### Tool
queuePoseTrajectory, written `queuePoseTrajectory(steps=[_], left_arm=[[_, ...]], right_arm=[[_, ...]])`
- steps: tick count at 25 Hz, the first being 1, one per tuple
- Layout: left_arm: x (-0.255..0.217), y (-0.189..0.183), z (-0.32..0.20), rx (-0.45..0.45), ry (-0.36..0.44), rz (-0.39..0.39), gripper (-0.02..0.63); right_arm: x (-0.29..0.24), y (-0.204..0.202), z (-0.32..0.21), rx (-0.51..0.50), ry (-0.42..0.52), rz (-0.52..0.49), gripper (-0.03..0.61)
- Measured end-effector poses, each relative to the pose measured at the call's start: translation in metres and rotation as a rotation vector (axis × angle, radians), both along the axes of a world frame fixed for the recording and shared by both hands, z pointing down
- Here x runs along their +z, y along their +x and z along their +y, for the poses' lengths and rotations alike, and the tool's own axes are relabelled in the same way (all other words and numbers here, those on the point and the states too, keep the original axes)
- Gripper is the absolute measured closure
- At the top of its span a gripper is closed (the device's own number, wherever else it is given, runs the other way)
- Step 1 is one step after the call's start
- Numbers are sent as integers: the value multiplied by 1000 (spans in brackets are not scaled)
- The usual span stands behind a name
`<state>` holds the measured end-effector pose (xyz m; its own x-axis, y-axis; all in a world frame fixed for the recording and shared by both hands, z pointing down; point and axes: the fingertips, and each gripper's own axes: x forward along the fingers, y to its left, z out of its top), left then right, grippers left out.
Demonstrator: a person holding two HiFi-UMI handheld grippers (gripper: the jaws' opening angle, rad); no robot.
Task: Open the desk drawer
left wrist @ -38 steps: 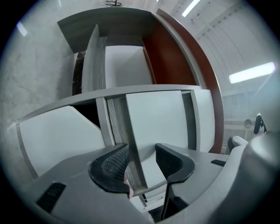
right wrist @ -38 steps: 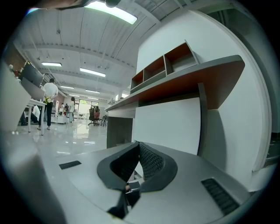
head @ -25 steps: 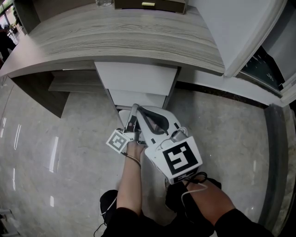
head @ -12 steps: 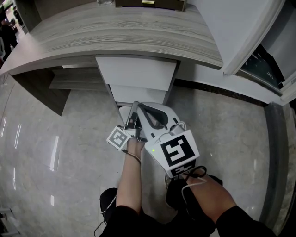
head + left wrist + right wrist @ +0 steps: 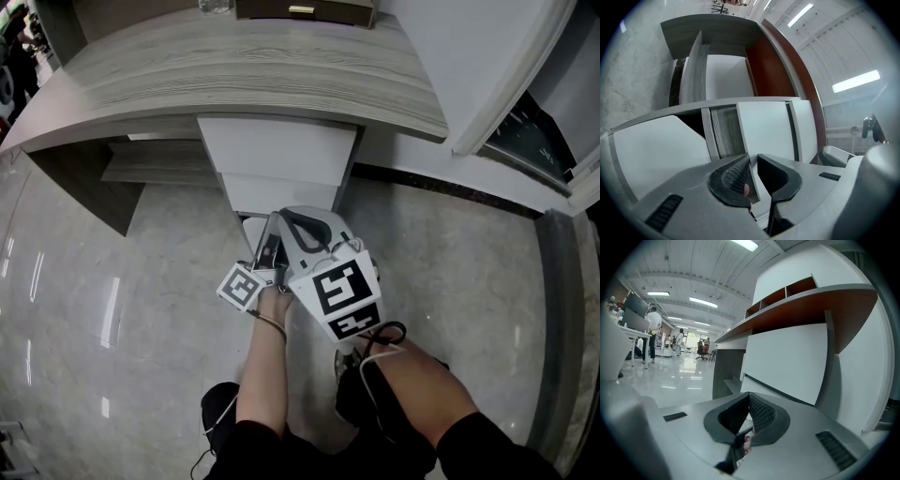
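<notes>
**Head view.** The desk (image 5: 253, 70) has a grey wood-grain top. The desk drawer (image 5: 279, 150) sits beneath it at centre, the upper white front of a stack, and looks closed. Polished stone floor (image 5: 112, 281) lies all round. Both tools crowd the foot of the stack: the left gripper (image 5: 272, 225) is just beside the right gripper (image 5: 298, 217), whose white body and marker cube (image 5: 337, 295) cover the ground behind. The left forearm (image 5: 262, 366) runs straight forward. The right hand (image 5: 403, 375) is drawn back, with a black cable (image 5: 380, 337) looped over it.

**Left gripper view.** The picture is rolled on its side and tilted upward. White fronts (image 5: 764, 126) and a wood-grain strip (image 5: 724, 133) fill the field. The left gripper (image 5: 753, 161) has just been closing its jaws, which stand narrowly apart. White surface shows in the gap, but I cannot tell if an edge lies between the pads.

**Right gripper view.** A white front (image 5: 787, 362) hangs under a red-brown underside (image 5: 811, 305). People (image 5: 651, 333) stand far off in the hall. The right gripper (image 5: 749, 401) faces the white front with its jaws together and nothing between them.
</notes>
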<state>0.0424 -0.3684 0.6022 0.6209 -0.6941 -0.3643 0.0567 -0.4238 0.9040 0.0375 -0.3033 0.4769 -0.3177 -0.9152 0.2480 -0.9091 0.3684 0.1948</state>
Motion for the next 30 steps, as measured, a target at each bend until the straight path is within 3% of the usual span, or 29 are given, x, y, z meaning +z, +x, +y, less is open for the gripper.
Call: queuePoseTrajectory(steps=[30], left_arm=[[14, -39, 54, 19, -5, -56, 572]], right_arm=[[-5, 3, 24, 24, -35, 164, 572]])
